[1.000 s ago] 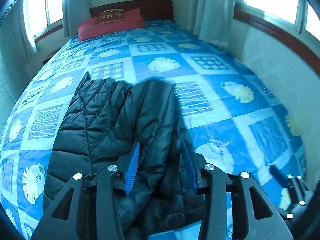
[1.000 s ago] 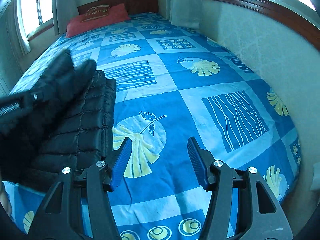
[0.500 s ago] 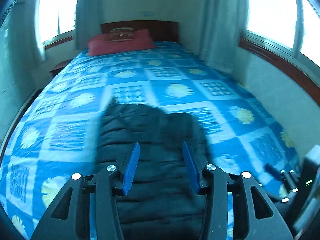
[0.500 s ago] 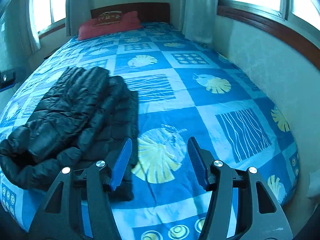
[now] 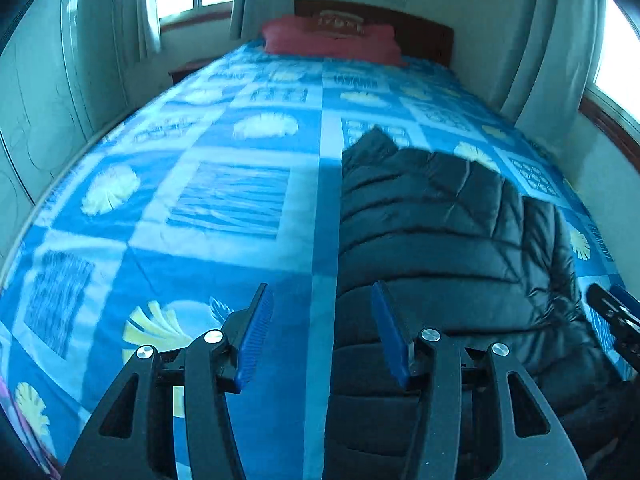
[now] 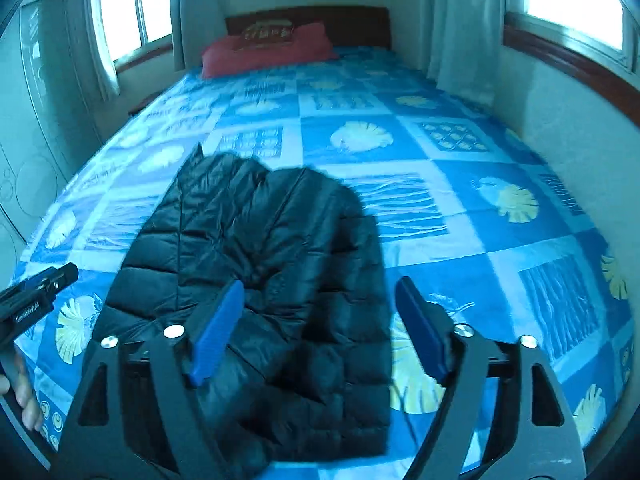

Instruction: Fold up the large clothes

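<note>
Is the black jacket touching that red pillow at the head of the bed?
Apart. The right wrist view shows the jacket lying near the foot of the bed, with several rows of bare blue bedspread between its far edge and the pillow.

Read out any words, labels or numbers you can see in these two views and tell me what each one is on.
Gold lettering on the dark patch of the red pillow: blurred, unreadable.
White print on the side of the left gripper, seen from the right wrist: too small to read.
Black puffer jacket and blue bedspread: no text visible.
</note>
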A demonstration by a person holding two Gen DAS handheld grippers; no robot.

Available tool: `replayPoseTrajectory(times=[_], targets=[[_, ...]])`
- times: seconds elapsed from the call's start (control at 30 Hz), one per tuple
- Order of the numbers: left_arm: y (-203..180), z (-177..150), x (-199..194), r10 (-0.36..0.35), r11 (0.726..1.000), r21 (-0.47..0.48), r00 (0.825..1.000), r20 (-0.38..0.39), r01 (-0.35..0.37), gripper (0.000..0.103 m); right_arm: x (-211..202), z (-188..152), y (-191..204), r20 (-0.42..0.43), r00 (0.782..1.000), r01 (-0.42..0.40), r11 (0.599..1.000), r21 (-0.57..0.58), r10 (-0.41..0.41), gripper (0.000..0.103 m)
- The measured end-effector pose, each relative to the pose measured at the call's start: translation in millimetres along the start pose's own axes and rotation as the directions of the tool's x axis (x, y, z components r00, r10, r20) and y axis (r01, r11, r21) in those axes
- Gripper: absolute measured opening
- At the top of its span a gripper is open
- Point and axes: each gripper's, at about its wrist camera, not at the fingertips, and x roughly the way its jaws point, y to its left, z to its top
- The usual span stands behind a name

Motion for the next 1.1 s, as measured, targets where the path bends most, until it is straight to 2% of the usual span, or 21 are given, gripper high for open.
replayPoseTrajectory(times=[0.17,0.27,0.3,0.33,0.37,0.43,0.47,0.53,0.63,0.7,0.77,0.87,1.0,1.1], targets=[[-3,-15,24,-0.039,0.999,0.006,0.997,-0.062,0.04,0.051,38,-10,-4,-0.122,0.992,-0.004,0.999,0.048,0.009,0.083],[-8,-22,32,-0.042,0.999,0.026,0.997,-0.066,0.044,0.051,55,-19,-14,-0.178,0.979,-0.074,0.987,0.145,0.1,0.081],[-11,-24,33,-0.033,0.999,0.041,0.998,-0.055,0.035,0.051,58,-20,-17,-0.182,0.973,-0.112,0.979,0.168,0.143,0.073],[-12,-25,33,-0.031,0.998,0.05,0.998,-0.048,0.033,0.051,62,-21,-19,-0.188,0.959,-0.172,0.963,0.206,0.211,0.05],[-14,-25,32,-0.025,0.998,0.063,0.999,-0.041,0.028,0.051,61,-22,-18,-0.184,0.96,-0.173,0.963,0.206,0.212,0.039],[-17,-21,27,-0.032,0.996,0.081,0.999,-0.024,0.033,0.051,50,-16,-18,-0.133,0.971,-0.175,0.971,0.166,0.198,0.023],[-17,-19,22,-0.054,0.996,0.077,0.998,-0.014,0.055,0.051,45,-13,-21,-0.111,0.975,-0.173,0.972,0.159,0.192,0.018],[-21,-14,11,-0.085,0.994,0.076,0.996,0.012,0.083,0.051,34,-6,-31,-0.066,0.985,-0.149,0.978,0.146,0.16,0.015],[-35,-11,6,-0.125,0.986,0.118,0.992,0.026,0.121,0.051,43,-7,-52,-0.071,0.992,-0.096,0.986,0.138,0.106,0.015],[-47,-13,18,-0.117,0.982,0.15,0.993,0.0,0.116,0.051,59,-14,-69,-0.09,0.99,-0.092,0.984,0.155,0.107,0.015],[-56,-16,32,-0.138,0.977,0.159,0.99,-0.032,0.142,0.052,74,-24,-80,-0.103,0.988,-0.094,0.984,0.153,0.111,0.016],[-71,-21,54,-0.149,0.973,0.171,0.987,-0.061,0.157,0.052,93,-31,-87,-0.093,0.989,-0.101,0.986,0.131,0.113,0.017],[-85,-21,79,-0.113,0.971,0.204,0.992,-0.053,0.121,0.052,106,-27,-89,-0.081,0.991,-0.096,0.985,0.146,0.108,0.018],[-86,-21,79,-0.097,0.973,0.203,0.994,-0.053,0.106,0.052,104,-25,-93,-0.079,0.989,-0.112,0.978,0.178,0.127,0.021]])
